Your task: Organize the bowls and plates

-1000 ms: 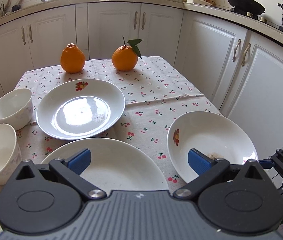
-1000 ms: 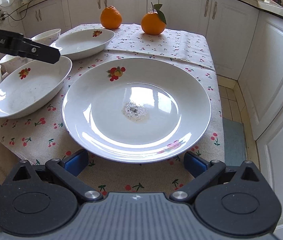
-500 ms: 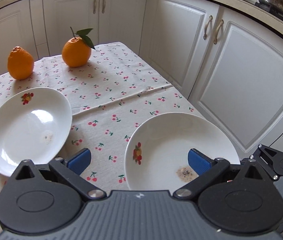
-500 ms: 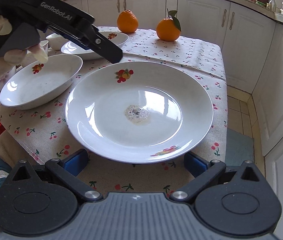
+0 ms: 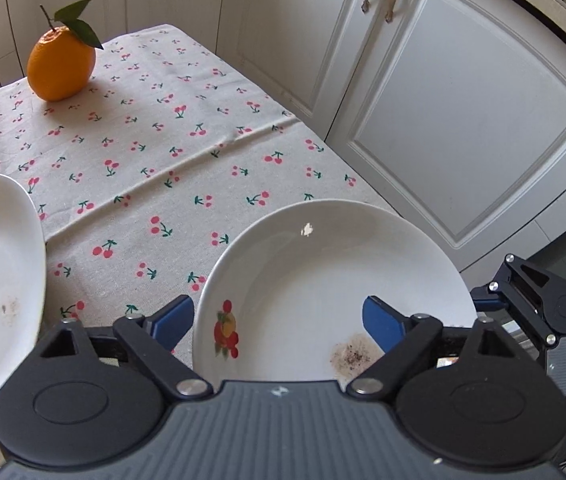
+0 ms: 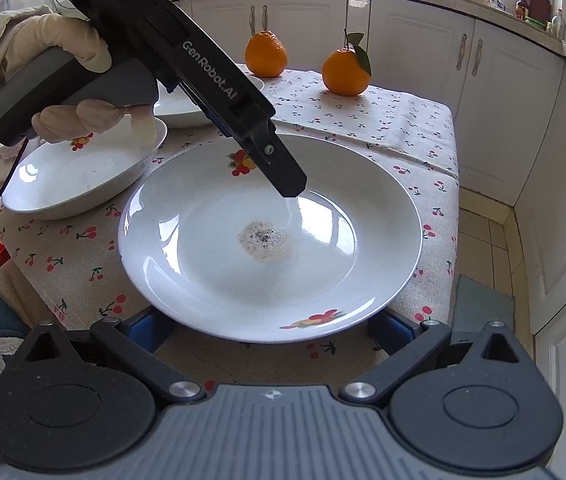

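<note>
Left gripper, jaws just closing, straddles the far rim of the soiled plate without pinching it. This plate sits at the tablecloth's near right corner. Right gripper hovers spread at its near rim. Second plate left; oranges at far edge.
</note>
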The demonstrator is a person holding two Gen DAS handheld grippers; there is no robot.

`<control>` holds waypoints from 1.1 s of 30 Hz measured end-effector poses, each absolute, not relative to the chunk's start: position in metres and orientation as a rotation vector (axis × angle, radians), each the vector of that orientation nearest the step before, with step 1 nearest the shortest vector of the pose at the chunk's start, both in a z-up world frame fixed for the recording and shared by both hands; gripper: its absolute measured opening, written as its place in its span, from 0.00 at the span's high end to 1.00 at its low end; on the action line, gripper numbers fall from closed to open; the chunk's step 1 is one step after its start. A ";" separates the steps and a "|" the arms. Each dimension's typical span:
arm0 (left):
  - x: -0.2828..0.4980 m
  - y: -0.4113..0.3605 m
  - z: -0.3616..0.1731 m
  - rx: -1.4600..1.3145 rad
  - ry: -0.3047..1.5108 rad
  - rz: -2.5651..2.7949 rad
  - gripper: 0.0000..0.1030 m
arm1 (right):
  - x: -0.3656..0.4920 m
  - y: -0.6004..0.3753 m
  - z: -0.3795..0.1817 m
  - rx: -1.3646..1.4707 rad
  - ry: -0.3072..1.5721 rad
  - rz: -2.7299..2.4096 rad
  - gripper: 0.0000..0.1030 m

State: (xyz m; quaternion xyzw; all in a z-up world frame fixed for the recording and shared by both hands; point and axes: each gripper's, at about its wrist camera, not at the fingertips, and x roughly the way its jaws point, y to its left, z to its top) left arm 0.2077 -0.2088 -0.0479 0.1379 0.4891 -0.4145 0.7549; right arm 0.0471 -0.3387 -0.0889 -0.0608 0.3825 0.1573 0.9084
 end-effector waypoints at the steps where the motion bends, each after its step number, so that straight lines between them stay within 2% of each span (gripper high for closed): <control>1: 0.208 -0.210 -0.049 0.308 1.074 -0.909 0.19 | 0.047 -0.339 -0.089 -0.127 0.788 0.329 0.00; 3: 0.209 -0.211 -0.050 0.318 1.088 -0.915 0.23 | 0.049 -0.339 -0.089 -0.131 0.789 0.338 0.00; 9: 0.215 -0.212 -0.053 0.322 1.125 -0.936 0.26 | 0.052 -0.340 -0.089 -0.144 0.797 0.364 0.00; 33: 0.226 -0.209 -0.044 0.313 1.107 -0.984 0.27 | 0.064 -0.340 -0.080 -0.190 0.815 0.379 0.00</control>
